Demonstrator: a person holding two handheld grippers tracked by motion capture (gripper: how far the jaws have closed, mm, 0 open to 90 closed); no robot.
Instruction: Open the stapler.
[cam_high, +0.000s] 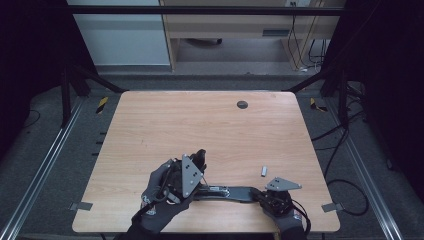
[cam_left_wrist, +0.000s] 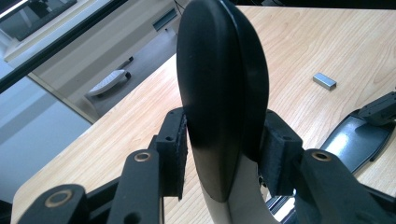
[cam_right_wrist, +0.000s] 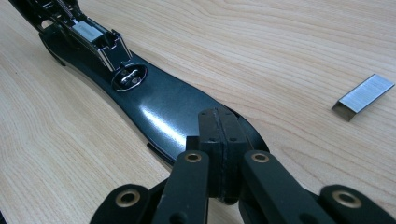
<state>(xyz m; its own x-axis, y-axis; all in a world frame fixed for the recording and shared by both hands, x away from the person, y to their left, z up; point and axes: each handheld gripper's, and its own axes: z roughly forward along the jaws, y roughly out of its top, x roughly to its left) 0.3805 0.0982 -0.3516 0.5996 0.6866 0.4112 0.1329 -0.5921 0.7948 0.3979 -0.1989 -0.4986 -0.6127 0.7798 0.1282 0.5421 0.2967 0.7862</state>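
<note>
A black stapler lies open near the table's front edge. Its base (cam_high: 230, 192) (cam_right_wrist: 159, 102) rests flat on the wood, with the metal anvil and the open staple channel (cam_right_wrist: 88, 32) showing. My left gripper (cam_high: 200, 156) (cam_left_wrist: 224, 149) is shut on the stapler's rounded black top arm (cam_left_wrist: 219, 79), which stands swung up from the base. My right gripper (cam_high: 260, 194) (cam_right_wrist: 222, 140) is shut, pads together, with its tips resting on the base's front end. A short strip of staples (cam_high: 263, 171) (cam_right_wrist: 364, 95) (cam_left_wrist: 324, 80) lies loose on the table just beyond the right gripper.
The wooden table (cam_high: 200, 120) has a round dark cable hole (cam_high: 242, 104) near its far edge. Metal rails run along the floor on both sides. A wooden cabinet and cables stand behind the table.
</note>
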